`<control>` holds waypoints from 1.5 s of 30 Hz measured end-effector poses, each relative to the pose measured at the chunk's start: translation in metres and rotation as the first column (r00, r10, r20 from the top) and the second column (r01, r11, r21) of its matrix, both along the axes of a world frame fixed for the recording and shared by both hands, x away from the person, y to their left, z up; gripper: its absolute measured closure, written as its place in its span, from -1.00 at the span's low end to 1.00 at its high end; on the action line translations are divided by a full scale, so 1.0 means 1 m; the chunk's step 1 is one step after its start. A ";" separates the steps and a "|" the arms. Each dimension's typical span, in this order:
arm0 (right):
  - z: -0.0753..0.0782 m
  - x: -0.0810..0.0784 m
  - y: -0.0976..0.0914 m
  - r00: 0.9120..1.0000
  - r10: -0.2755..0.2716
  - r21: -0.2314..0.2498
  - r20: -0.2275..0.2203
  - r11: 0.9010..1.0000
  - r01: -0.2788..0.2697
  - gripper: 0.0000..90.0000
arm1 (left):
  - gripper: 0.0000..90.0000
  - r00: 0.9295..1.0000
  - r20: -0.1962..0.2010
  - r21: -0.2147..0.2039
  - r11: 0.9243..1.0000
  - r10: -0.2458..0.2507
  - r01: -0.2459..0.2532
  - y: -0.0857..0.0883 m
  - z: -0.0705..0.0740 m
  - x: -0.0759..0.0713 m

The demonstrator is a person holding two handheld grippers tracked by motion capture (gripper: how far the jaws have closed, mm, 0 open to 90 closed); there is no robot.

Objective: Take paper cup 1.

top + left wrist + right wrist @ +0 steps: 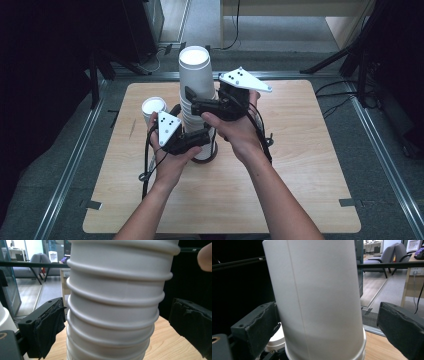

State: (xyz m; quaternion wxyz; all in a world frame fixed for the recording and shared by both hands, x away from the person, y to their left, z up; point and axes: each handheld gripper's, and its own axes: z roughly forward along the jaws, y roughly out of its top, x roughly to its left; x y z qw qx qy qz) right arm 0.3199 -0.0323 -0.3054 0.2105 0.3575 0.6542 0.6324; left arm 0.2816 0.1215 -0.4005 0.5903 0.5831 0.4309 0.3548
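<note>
Cups (196, 95) are standing stacked upside down mid-table (300, 200). Left gripper (197, 137) is sitting wide around the ribbed lower rims, right gripper (192, 102) gaping wide around the top cup, and a lone cup (152, 108) is waiting at 10 o'clock.

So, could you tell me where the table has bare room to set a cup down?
The table is bare across its right half and along the near edge. It is crowded left of centre, where the cup stack, the single cup and both claws, left and right, gather.
</note>
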 end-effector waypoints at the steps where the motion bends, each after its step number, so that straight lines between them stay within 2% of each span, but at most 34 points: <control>1: 0.000 0.000 0.000 1.000 0.000 0.000 0.000 1.000 0.000 -0.92 | -0.98 1.000 0.000 0.000 1.000 0.000 0.000 0.000 0.000 0.000; 3: 0.001 0.002 -0.002 1.000 0.016 0.011 -0.007 1.000 -0.016 -0.91 | -0.98 1.000 0.004 -0.007 1.000 -0.003 0.003 -0.002 0.003 0.000; 13: 0.001 0.005 -0.002 0.999 0.051 0.010 -0.005 0.999 -0.051 -0.88 | -0.98 1.000 0.001 -0.032 0.999 0.017 -0.017 -0.004 0.012 0.007; 15: 0.000 0.008 -0.001 0.999 0.052 -0.008 -0.015 0.999 -0.052 -0.93 | -0.98 1.000 -0.009 -0.039 0.999 0.013 -0.013 -0.004 0.014 0.009; 19: 0.001 0.010 -0.002 0.998 0.065 -0.009 -0.019 0.998 -0.066 -0.94 | -0.98 1.000 -0.004 -0.056 0.998 0.001 -0.001 -0.003 0.015 0.010; 23: 0.003 0.011 -0.002 0.997 0.069 -0.016 -0.022 0.997 -0.069 -0.94 | -0.96 1.000 -0.011 -0.055 0.998 0.001 -0.002 -0.003 0.016 0.012; 29: 0.001 0.017 0.003 0.996 0.085 -0.065 -0.025 0.994 -0.086 -0.95 | -0.90 1.000 -0.016 -0.052 0.999 0.000 -0.001 -0.002 0.017 0.011; 34: -0.001 0.021 0.009 0.995 0.091 -0.086 -0.044 0.992 -0.094 -0.95 | -0.88 1.000 -0.015 -0.047 0.999 -0.001 0.000 -0.001 0.017 0.010; 38: -0.002 0.022 0.011 0.996 0.077 -0.092 -0.035 0.993 -0.080 -0.92 | -0.86 1.000 -0.013 -0.039 0.999 -0.001 0.001 -0.001 0.017 0.010; 39: -0.001 0.020 0.013 0.996 0.083 -0.089 -0.026 0.992 -0.085 -0.79 | -0.86 1.000 -0.011 -0.035 0.999 -0.002 0.002 -0.001 0.017 0.010; 40: 0.000 0.019 0.015 0.997 0.073 -0.096 -0.014 0.993 -0.074 -0.77 | -0.86 1.000 -0.011 -0.035 0.999 -0.003 0.003 -0.001 0.017 0.010; 41: 0.000 0.019 0.015 0.997 0.073 -0.096 -0.014 0.993 -0.074 -0.77 | -0.86 1.000 -0.011 -0.035 0.999 -0.003 0.003 -0.001 0.017 0.010; 42: 0.001 0.017 0.016 0.998 0.060 -0.106 0.006 0.993 -0.059 -0.73 | -0.85 1.000 -0.008 -0.034 0.999 -0.003 0.002 -0.001 0.017 0.010; 45: 0.003 0.017 0.016 0.998 0.058 -0.106 0.012 0.993 -0.056 -0.72 | -0.85 1.000 -0.007 -0.034 0.999 -0.003 0.002 -0.001 0.016 0.009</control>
